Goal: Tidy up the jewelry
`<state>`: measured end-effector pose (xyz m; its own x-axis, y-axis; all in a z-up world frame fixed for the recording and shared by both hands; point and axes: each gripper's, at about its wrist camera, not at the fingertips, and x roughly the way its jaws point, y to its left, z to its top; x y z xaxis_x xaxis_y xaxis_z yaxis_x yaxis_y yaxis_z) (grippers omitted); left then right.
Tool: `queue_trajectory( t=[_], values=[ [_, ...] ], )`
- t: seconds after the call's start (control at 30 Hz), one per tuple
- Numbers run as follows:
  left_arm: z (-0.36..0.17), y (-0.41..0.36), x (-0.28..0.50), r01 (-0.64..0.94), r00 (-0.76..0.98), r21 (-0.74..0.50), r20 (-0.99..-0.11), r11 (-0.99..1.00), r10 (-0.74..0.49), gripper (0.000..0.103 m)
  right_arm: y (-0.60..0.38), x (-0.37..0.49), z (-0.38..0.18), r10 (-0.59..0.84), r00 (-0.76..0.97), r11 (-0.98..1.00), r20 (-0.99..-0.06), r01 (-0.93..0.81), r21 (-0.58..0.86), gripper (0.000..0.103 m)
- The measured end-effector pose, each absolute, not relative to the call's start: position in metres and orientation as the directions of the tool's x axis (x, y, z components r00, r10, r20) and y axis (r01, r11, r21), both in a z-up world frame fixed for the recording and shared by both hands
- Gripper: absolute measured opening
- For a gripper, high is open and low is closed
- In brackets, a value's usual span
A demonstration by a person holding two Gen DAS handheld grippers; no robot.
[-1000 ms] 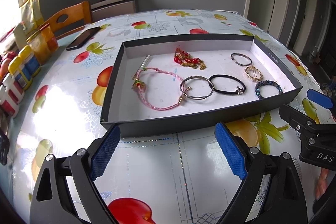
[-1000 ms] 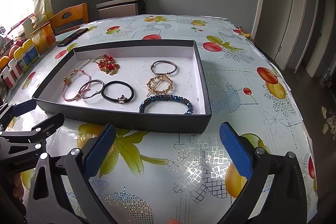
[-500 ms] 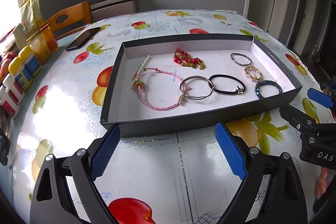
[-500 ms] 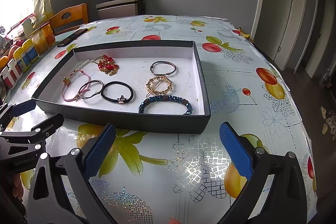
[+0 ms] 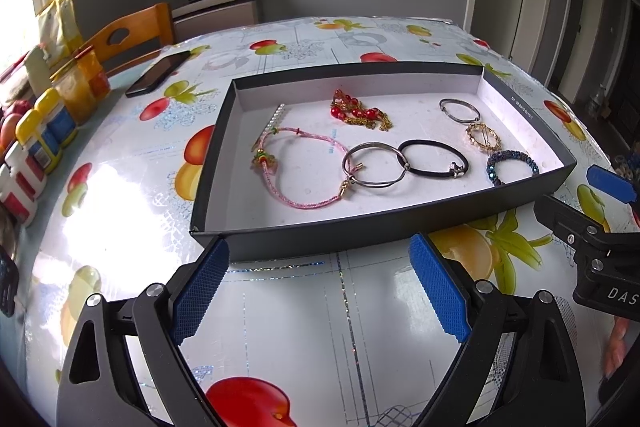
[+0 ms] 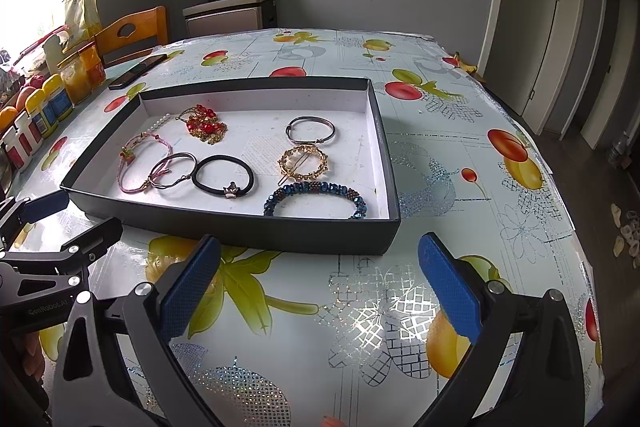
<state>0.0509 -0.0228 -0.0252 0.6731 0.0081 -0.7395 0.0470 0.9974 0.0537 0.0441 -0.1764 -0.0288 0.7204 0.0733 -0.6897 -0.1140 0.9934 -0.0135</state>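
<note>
Ahead of both spread claws [image 5: 320, 291] [image 6: 320, 287] lies the jewelry tray [image 6: 248, 227].

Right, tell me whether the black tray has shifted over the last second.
No. In the left wrist view the black tray sits at the same spot against the tablecloth's orange fruit print.

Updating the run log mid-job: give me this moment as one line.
left gripper: open, empty | right gripper: open, empty | both short of tray | jewelry in tray, black hair tie included, untouched
</note>
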Motion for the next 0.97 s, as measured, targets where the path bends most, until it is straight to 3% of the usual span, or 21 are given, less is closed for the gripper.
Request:
queue_trajectory(
  t=[0.97],
  values=[
    [-0.0295,-0.0235,0.0521,0.061,0.655,0.050,-0.756,0.997,-0.003,0.094,-0.1782,0.0446,-0.0305,0.074,0.718,0.993,-0.692,-0.114,-0.012,0.098]
  ],
)
